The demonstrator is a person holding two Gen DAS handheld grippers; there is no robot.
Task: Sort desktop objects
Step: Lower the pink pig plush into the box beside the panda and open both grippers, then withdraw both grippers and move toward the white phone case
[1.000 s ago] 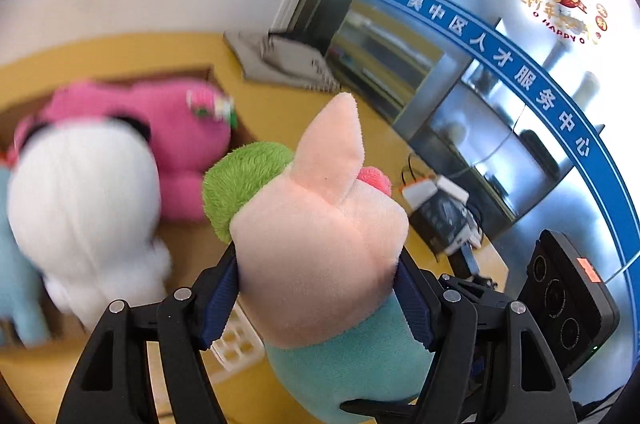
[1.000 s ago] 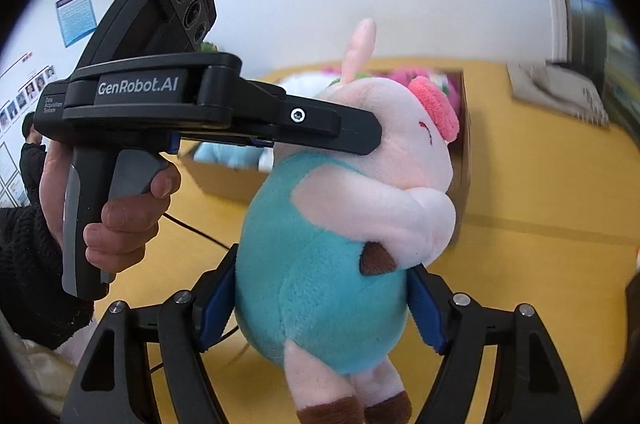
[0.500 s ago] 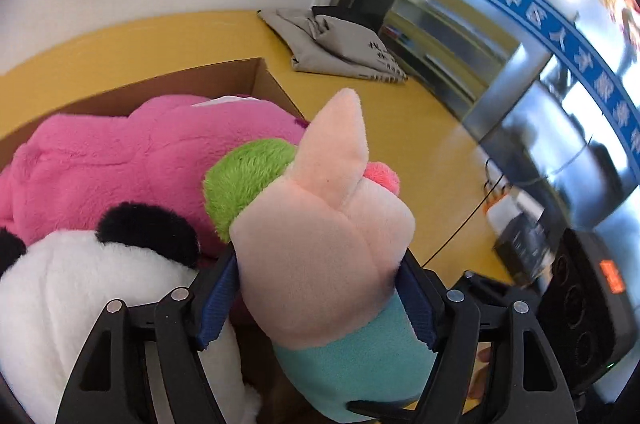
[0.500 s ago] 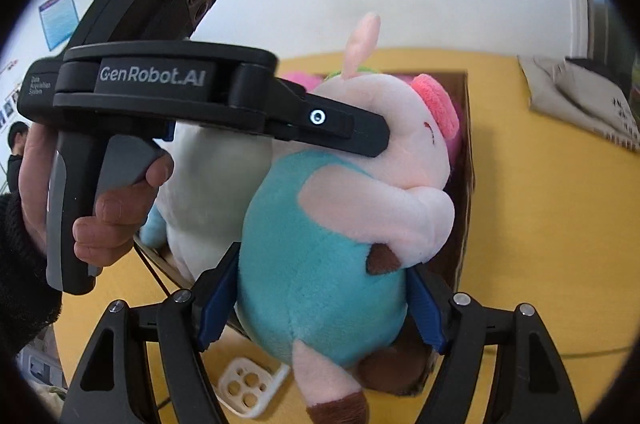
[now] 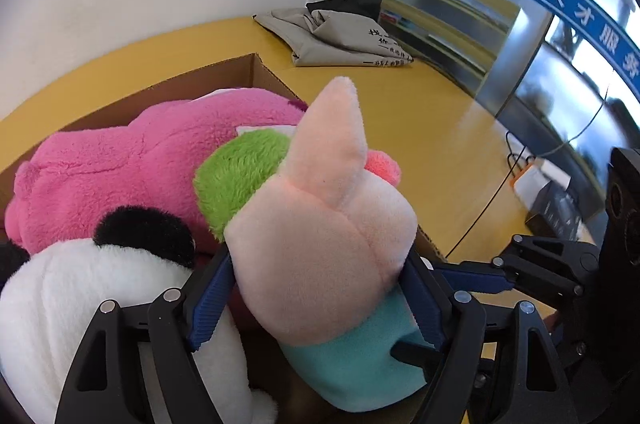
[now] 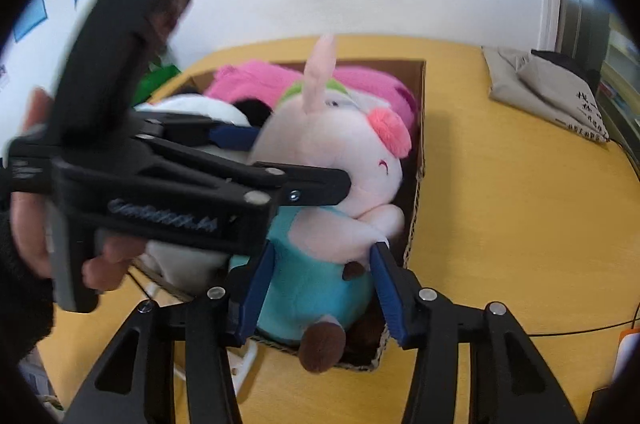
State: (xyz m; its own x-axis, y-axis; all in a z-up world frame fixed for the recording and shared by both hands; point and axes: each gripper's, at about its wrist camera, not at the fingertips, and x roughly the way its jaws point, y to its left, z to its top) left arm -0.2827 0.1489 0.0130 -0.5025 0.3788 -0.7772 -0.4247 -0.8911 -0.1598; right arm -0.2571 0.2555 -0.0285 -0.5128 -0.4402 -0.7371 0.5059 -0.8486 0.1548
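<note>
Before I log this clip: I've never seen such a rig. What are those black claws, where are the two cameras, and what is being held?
No robot here: a person holds a handheld two-finger gripper in each hand, each with a fisheye camera looking along its fingers. The left wrist view shows the left gripper clamped on the pig plush's head. The right wrist view shows the right gripper around its teal body, apparently gripping it. The pig hangs over a cardboard box on the yellow table, beside a pink plush and a panda plush. A folded grey cloth lies farther back.
</note>
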